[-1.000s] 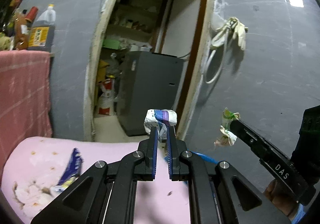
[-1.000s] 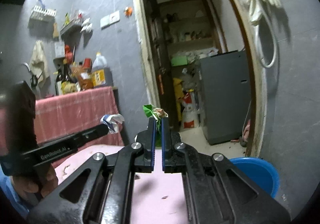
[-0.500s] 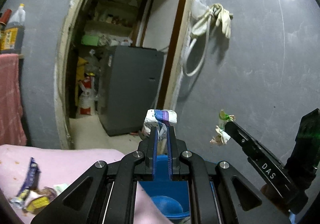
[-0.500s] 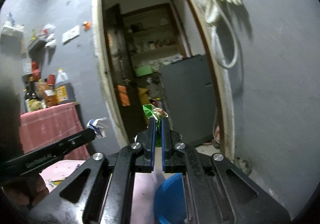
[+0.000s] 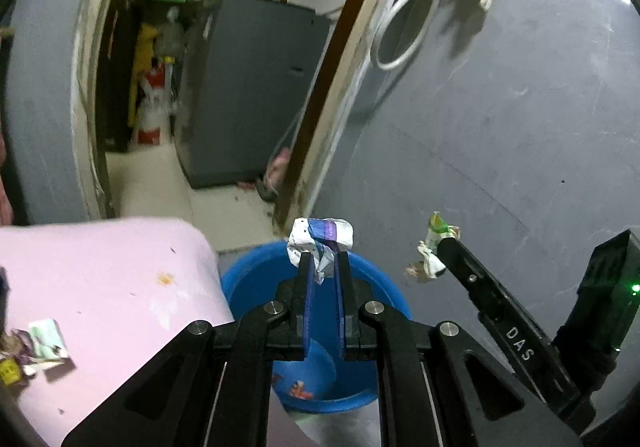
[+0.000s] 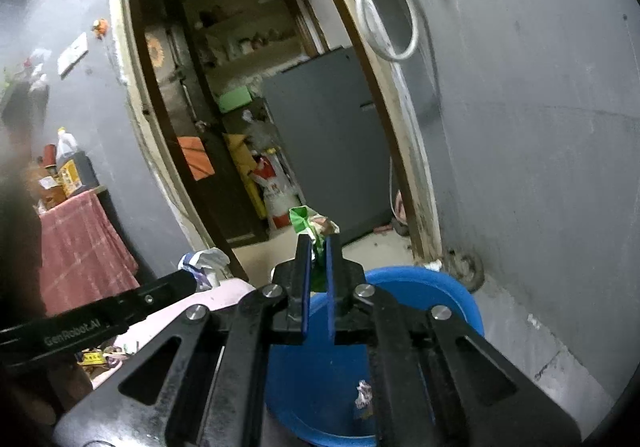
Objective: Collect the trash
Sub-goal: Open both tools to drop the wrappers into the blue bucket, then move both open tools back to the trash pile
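Basin [image 5: 248, 267], blue, now directly beneath both tongs; earlier, pink counter [image 5: 100, 267] lay below. Left tongs [image 5: 323, 267] clench white-purple wrapper [image 5: 320, 237]; right tongs [image 6: 318, 247] clench green wrapper [image 6: 308, 221]. Drop-off seems imminent.

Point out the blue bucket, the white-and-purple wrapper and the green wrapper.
blue bucket [image 5: 244, 267]: left wrist view, left rim.
white-and-purple wrapper [image 5: 322, 233]: left wrist view, crumpled top.
green wrapper [image 6: 299, 216]: right wrist view, upper green part.

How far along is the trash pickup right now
Done: at least one wrapper lies in the blue bucket. In hand: the left gripper pinches a white-and-purple wrapper and the right gripper a green wrapper, both above the bucket. Left: scraps on the pink table.
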Available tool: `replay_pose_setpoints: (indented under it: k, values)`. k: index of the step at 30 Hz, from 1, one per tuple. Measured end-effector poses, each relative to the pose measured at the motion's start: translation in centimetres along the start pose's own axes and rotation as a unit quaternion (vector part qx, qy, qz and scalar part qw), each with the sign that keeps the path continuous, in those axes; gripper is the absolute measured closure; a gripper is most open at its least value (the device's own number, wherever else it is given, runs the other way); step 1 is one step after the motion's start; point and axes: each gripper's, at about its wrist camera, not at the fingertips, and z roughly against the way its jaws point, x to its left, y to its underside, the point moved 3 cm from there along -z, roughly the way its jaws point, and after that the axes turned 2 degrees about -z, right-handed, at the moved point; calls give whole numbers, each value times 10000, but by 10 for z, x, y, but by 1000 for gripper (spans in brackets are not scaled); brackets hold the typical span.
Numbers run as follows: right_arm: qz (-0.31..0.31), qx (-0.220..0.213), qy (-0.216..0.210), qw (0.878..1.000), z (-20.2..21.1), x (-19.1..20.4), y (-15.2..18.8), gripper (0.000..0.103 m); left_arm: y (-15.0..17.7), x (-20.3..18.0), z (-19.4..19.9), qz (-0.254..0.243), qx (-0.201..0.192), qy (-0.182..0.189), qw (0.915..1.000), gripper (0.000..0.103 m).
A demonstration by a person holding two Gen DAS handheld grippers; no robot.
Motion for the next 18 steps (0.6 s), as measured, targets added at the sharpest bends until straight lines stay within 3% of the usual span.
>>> replay_pose_setpoints:
  k: [4, 6, 10, 18]
  values:
    - [-108, 198, 99, 9997, -10, -9, 6, 90, 3, 4, -16, 91, 269, 27, 9996, 93]
    - [-155, 282, 135, 9994, -15, -11, 7, 81, 5, 6, -21, 130, 394, 15, 9991, 91]
    - [-194, 293, 145, 9993, -15, -13, 8, 71, 9, 11, -24, 211, 436, -29, 9988, 73]
    - [-169, 190, 163, 9995, -11, -12, 6, 59, 10, 16, -14, 227, 367, -162, 9989, 71]
